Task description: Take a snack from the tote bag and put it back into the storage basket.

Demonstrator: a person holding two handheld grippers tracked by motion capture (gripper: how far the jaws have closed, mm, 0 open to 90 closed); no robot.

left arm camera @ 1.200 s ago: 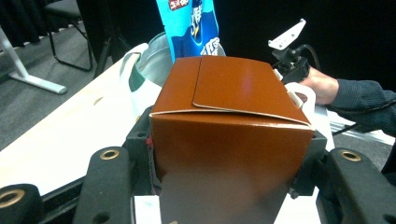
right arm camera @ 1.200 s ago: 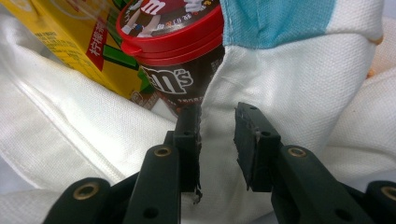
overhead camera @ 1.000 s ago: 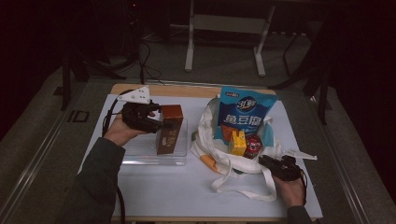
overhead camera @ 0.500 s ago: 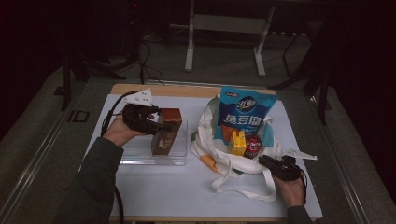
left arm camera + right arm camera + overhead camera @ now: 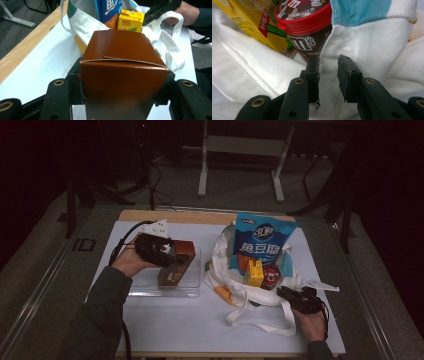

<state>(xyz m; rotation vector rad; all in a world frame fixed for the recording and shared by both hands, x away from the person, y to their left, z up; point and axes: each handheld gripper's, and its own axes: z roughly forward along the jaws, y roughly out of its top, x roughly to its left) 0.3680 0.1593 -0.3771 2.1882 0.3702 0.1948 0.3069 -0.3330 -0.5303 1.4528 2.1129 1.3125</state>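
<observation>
My left gripper (image 5: 171, 254) (image 5: 120, 77) is shut on a brown carton (image 5: 176, 266) (image 5: 125, 57), holding it tilted over a clear plastic tray (image 5: 145, 287). A white tote bag (image 5: 227, 280) (image 5: 367, 42) lies to the right. In it are a blue snack pouch (image 5: 262, 242), a yellow juice box (image 5: 255, 272) (image 5: 247, 22) and a red-lidded M&M's tub (image 5: 271, 276) (image 5: 304, 27). My right gripper (image 5: 282, 293) (image 5: 328, 65) stands at the bag's near rim. Its jaws are apart, with a ridge of white cloth between them.
A white sheet (image 5: 200, 330) covers the table, and a wooden edge (image 5: 190, 216) runs along the far side. The bag's handles (image 5: 260, 325) trail toward the front. Table legs and cables (image 5: 150, 175) stand on the dark floor beyond.
My left gripper has tipped the brown carton further over and brought it slightly lower over the tray. The right gripper has stayed at the bag's rim.
</observation>
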